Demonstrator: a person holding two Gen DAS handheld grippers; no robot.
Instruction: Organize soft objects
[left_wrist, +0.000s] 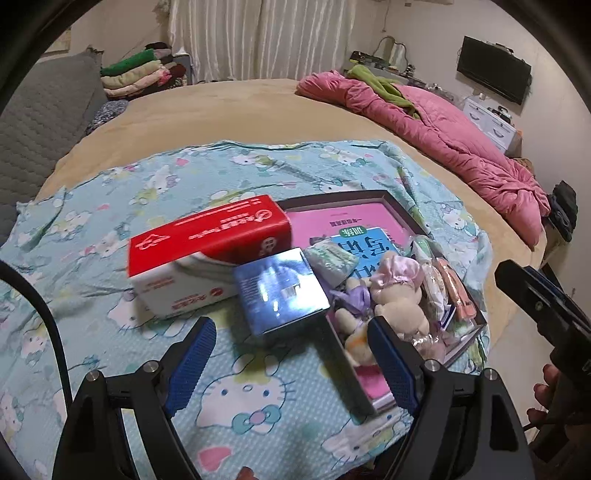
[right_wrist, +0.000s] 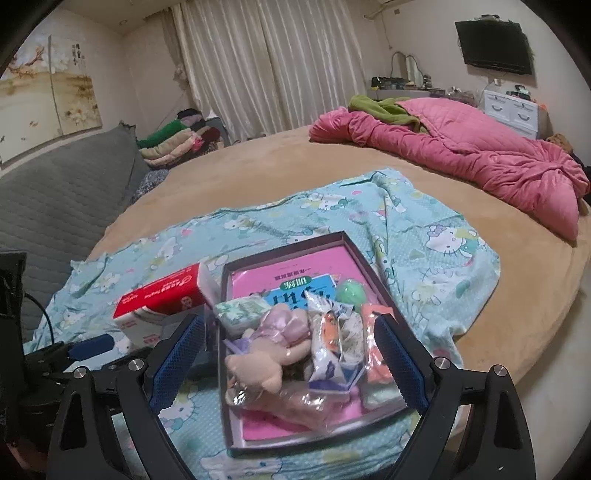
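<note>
A dark shallow tray (right_wrist: 284, 245) lies on a Hello Kitty cloth (right_wrist: 424, 236) on the bed. It holds a plush bear (right_wrist: 266, 354), a tissue pack (right_wrist: 240, 310), snack packets (right_wrist: 328, 343), a green ball (right_wrist: 351, 291) and books. My right gripper (right_wrist: 289, 319) hovers open over the tray's near end, touching nothing. My left gripper (left_wrist: 291, 321) is open above the cloth, just short of a shiny blue box (left_wrist: 280, 291) leaning beside the tray (left_wrist: 332, 194). A red and white tissue box (left_wrist: 207, 251) sits behind the blue box. The bear (left_wrist: 399, 302) shows past my left gripper's right finger.
A crumpled pink quilt (right_wrist: 461, 155) with a green cloth lies at the bed's far right. Folded clothes (right_wrist: 173, 144) are stacked at the far left by a grey padded headboard (right_wrist: 62, 192). The right gripper (left_wrist: 524, 284) appears at the left view's right edge, a hand below it.
</note>
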